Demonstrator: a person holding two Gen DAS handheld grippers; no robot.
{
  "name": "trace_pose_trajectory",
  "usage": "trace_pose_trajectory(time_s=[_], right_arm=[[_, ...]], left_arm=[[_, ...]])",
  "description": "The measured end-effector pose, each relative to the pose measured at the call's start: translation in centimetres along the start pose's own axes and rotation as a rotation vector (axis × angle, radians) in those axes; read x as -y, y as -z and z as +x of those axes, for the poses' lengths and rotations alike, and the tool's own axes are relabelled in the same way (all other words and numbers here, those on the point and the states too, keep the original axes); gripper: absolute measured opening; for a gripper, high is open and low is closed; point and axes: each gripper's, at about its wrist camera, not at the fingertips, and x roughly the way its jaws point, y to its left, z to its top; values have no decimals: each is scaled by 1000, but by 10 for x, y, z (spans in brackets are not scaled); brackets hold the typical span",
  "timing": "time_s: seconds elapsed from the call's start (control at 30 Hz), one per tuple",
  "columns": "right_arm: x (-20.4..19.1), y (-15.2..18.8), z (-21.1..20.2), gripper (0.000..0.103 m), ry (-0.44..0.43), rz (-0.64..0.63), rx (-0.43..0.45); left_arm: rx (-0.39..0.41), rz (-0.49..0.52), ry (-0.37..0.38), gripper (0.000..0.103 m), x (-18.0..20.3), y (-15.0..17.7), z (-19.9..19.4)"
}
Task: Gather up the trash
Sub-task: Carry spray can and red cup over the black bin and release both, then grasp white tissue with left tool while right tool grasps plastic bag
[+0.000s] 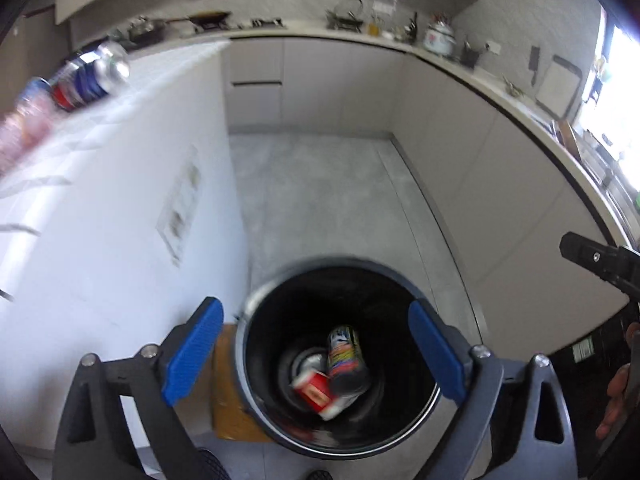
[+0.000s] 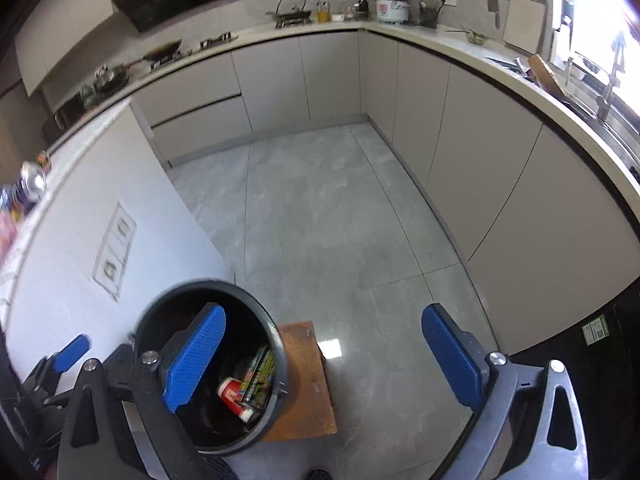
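Note:
My left gripper (image 1: 316, 354) hangs open right over the round black trash bin (image 1: 256, 300), with nothing between its blue pads. On the bin's bottom lie a colourful can (image 1: 346, 356) and a red and white carton (image 1: 316, 394). My right gripper (image 2: 324, 358) is open and empty too, to the right of the bin (image 2: 280, 344), over a wooden stool (image 2: 308, 380) and the floor. In the right wrist view the bin holds a red and white cup (image 2: 234, 392) and a yellow-green packet (image 2: 260, 372). A blue, red and silver can (image 1: 96, 76) lies on the white counter at the upper left.
The bin stands against a white counter wall (image 2: 80, 248) with sockets. Grey tiled floor (image 2: 320, 200) stretches ahead to beige cabinets (image 2: 480, 152). A worktop with a stove, pots and a rice cooker (image 2: 392, 6) runs around the room. A hand (image 1: 616, 392) shows at the right edge.

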Motion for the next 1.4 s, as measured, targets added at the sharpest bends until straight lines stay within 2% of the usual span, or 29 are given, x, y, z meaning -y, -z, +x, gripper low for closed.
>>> trace_pose_trajectory(time_s=[0.13, 0.33, 0.7, 1.0, 1.17, 1.33, 1.4], right_arm=[[-27, -18, -20, 100, -48, -13, 52], [-83, -35, -43, 100, -124, -75, 106], [-180, -38, -57, 100, -235, -189, 123], [-251, -33, -59, 100, -278, -270, 118], [-280, -29, -54, 100, -277, -290, 105], [-312, -29, -45, 100, -266, -306, 88], [-323, -29, -42, 100, -263, -309, 83]], left_arm=[[43, -9, -37, 95, -20, -13, -35], [96, -42, -87, 95, -64, -25, -65], [144, -170, -230, 95, -163, -26, -87], [134, -261, -281, 89, -241, -30, -90], [88, -288, -270, 86, -283, -33, -77], [11, -286, -223, 71, -309, -39, -52], [4, -295, -197, 65, -323, -42, -48]])
